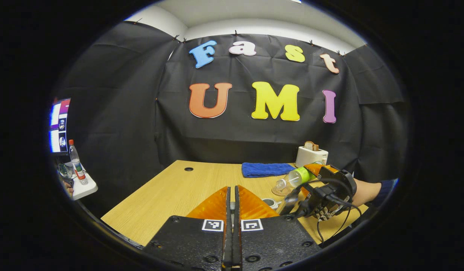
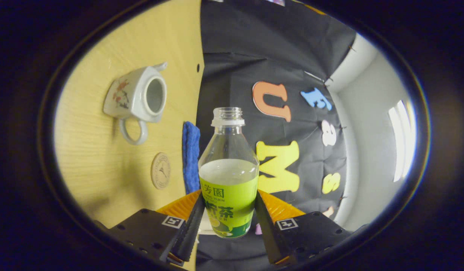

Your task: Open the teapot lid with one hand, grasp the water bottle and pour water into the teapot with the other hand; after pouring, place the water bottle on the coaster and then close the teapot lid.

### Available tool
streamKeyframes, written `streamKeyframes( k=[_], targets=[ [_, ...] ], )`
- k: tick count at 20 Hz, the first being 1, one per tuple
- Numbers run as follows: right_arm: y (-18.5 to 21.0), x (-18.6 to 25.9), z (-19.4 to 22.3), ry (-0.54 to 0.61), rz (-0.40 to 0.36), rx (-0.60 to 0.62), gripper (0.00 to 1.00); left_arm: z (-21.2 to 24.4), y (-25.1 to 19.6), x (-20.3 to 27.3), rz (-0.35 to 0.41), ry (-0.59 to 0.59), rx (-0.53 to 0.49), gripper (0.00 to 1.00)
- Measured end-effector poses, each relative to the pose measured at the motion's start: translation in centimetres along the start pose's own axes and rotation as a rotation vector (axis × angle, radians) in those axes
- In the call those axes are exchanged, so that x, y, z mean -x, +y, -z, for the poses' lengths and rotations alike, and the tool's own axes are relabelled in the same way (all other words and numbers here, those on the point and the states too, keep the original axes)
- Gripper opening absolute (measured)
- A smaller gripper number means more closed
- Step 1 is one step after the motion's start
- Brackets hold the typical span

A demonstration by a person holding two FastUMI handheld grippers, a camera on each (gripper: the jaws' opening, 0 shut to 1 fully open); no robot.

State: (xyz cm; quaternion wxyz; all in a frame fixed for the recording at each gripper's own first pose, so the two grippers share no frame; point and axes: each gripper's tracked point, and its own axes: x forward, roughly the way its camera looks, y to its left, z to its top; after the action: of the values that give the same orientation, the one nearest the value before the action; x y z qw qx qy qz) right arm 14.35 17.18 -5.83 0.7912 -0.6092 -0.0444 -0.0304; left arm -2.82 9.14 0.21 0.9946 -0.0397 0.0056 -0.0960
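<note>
Right gripper [image 2: 226,222] jaws clamped on the clear green-labelled water bottle [image 2: 228,177], tipped on its side, neck pointing off-tabletop. Lidless white floral teapot [image 2: 136,99] sits at 10 o'clock; round coaster [image 2: 160,170] at 9. Left gripper [image 1: 232,210] jaws look closed, contents can't tell.

left gripper [image 1: 232,205] closed, right gripper [image 2: 226,214] clamped, tipped sideways

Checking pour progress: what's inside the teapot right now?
In the right gripper view the teapot has its lid off, showing a greyish interior wall; whether water lies at the bottom cannot be told. The water bottle, clamped in the right gripper, is partly full.
</note>
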Motion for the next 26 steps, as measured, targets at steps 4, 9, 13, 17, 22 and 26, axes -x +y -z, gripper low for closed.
streamKeyframes(
  k=[4,9,13,17,22,26],
  targets=[
    [0.3,1.4,0.3,0.006,-0.131,-0.365,0.77,0.4,0.0,-0.3,-0.002,0.011,0.009,0.03],
    [-2.4,1.4,-0.2,-0.035,-0.165,-0.673,0.77,0.5,0.2,-0.5,-0.01,0.016,0.021,0.03],
    [-3.8,0.9,-0.6,-0.048,-0.201,-0.887,0.74,0.4,0.0,-0.6,-0.006,0.01,0.024,0.03],
    [-3.9,-1.2,0.0,-0.024,-0.25,-1.128,0.74,0.5,-0.1,-0.9,-0.003,0.01,0.023,0.03],
    [-0.5,-4.7,0.7,0.073,-0.356,-1.415,0.74,1.0,-0.4,-1.4,-0.011,0.019,0.013,0.03],
    [2.2,-8.8,1.4,0.13,-0.362,-1.441,0.74,1.9,-0.8,-2.1,-0.017,0.042,-0.025,0.03]
  ],
)
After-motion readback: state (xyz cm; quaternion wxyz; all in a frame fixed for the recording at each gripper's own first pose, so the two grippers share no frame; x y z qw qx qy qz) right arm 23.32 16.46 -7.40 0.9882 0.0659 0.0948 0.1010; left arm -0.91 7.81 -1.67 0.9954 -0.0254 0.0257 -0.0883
